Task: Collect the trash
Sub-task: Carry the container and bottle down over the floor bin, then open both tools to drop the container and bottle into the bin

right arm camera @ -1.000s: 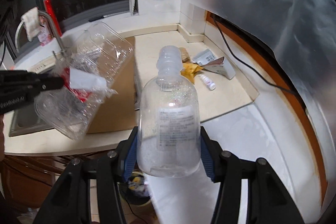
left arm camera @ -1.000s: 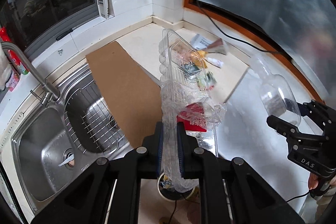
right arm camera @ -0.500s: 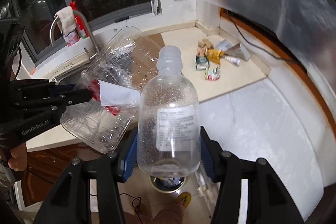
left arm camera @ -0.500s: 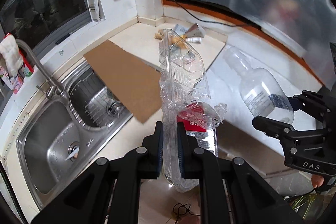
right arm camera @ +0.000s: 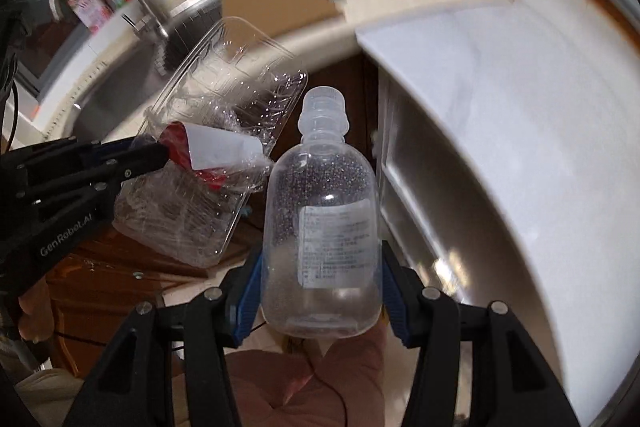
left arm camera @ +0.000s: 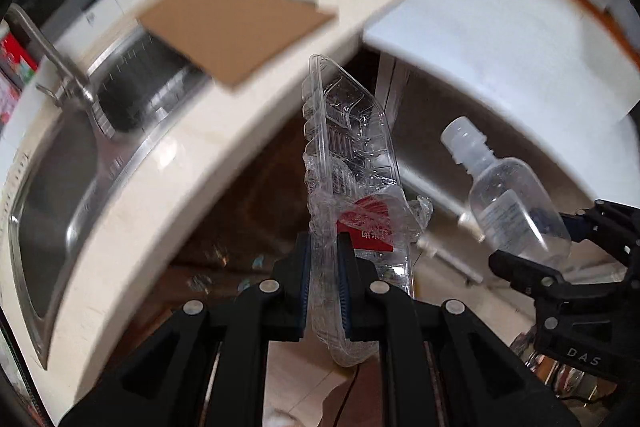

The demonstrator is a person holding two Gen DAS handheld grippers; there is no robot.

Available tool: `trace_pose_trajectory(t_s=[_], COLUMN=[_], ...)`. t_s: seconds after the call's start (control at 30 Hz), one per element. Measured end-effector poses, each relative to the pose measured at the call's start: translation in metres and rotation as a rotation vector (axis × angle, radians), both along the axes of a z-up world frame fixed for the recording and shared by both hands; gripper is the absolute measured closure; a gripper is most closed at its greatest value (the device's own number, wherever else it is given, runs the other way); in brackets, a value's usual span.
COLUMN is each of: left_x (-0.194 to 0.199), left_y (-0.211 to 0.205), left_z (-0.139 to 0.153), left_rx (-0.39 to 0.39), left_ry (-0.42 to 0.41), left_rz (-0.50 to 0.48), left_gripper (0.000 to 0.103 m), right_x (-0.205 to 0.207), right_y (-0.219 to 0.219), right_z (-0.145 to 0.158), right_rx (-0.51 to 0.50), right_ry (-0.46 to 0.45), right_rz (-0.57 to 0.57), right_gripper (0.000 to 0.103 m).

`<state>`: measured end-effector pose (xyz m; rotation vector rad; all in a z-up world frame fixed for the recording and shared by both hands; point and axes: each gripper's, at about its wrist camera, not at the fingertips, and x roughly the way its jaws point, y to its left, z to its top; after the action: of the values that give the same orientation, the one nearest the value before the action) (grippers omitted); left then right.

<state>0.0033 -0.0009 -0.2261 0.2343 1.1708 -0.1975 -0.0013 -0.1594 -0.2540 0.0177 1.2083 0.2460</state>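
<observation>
Both jaws clamped: tray [left arm camera: 352,163], bottle [right arm camera: 320,227].

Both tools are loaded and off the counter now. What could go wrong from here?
1. The left tool pinches only the thin edge of the clamshell, which sticks far out; it could twist or slip free.
2. The bottle is smooth and round between the right tool pads, so it may slide out.
3. Clamshell and bottle hang close together in the right view and could knock.
</observation>
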Motion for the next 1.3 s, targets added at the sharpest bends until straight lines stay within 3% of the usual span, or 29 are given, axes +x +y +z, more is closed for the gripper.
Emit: trace_pose_trajectory(t_s=[0.27, 0.8, 0.97, 1.17, 1.23, 1.3], left_x=[0.001, 0.048, 0.057, 0.059, 0.062, 0.067], left_y=[-0.014, -0.031, -0.017, -0.011, -0.014, -0.01], left_z=[-0.119, -0.343, -0.386, -0.41, -0.418, -0.423], left_rx=[0.052, 0.062, 0.061, 0.079, 0.081, 0.07], left_ry=[0.144, 0.276, 0.309, 0.32, 0.324, 0.334], left_rz=[0.005, 0.079, 0.112, 0.118, 0.118, 0.12], left_gripper=[0.093, 0.092, 0.09, 0.09, 0.085, 0.071], right_x=[0.012, 0.062, 0.076, 0.086, 0.087, 0.089], right_y=[-0.01, -0.018, -0.01, 0.007, 0.012, 0.011], right_z=[-0.108, -0.333, -0.373, -0.398, -0.403, -0.411], right_rx=[0.038, 0.035, 0.027, -0.012, -0.023, -0.028], right_ry=[0.15, 0.301, 0.301, 0.259, 0.254, 0.253], right_rz=[-0.063, -0.112, -0.095, -0.029, -0.018, -0.014], right_gripper=[0.049, 0.049, 0.048, 0.048, 0.048, 0.048])
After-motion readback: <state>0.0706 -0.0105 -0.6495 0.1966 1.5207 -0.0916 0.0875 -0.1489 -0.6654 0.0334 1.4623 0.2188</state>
